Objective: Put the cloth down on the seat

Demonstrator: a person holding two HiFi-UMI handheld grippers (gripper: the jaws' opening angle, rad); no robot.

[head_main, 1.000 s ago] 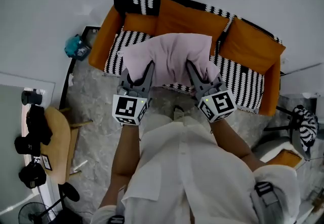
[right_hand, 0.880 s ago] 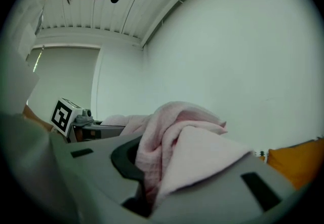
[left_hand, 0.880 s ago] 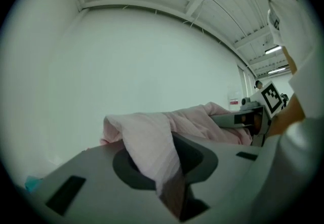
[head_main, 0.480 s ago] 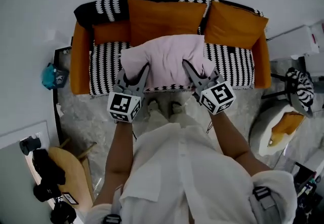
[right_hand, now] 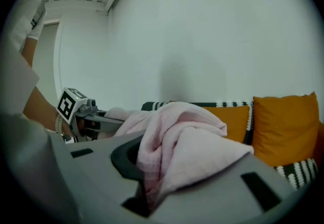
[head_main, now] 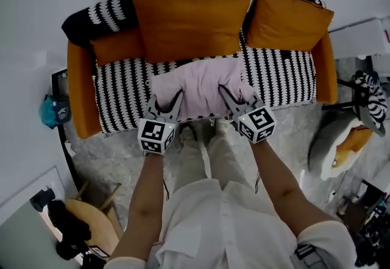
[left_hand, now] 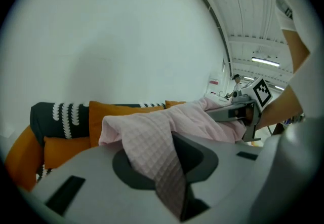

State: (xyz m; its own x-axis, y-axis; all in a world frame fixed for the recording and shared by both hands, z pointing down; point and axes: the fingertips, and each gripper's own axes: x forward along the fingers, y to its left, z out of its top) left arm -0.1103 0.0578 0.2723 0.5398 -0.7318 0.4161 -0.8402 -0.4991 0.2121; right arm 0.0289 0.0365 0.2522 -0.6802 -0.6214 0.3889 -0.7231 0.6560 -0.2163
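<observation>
A pale pink waffle cloth [head_main: 198, 84] hangs bunched between my two grippers, just over the front middle of the black-and-white striped seat [head_main: 122, 100] of an orange sofa. My left gripper [head_main: 164, 101] is shut on the cloth's left edge, and a fold of the cloth [left_hand: 157, 157] runs down between its jaws. My right gripper [head_main: 235, 96] is shut on the right edge, with the cloth [right_hand: 177, 152] heaped over its jaws. Each gripper view shows the other gripper across the cloth: the right gripper [left_hand: 244, 111] and the left gripper [right_hand: 83, 114]. Whether the cloth touches the seat I cannot tell.
Two large orange cushions [head_main: 186, 24] [head_main: 286, 18] and a smaller one [head_main: 119, 47] lean on the sofa back. The person's legs and shoes [head_main: 204, 134] stand at the sofa's front. A teal object [head_main: 50, 111] lies left, a wooden table [head_main: 91, 234] bottom left, a striped chair [head_main: 368, 94] right.
The view has swung so the sofa sits square and wider in frame. Both grippers with the cloth have come lower and nearer to the seat's front edge.
</observation>
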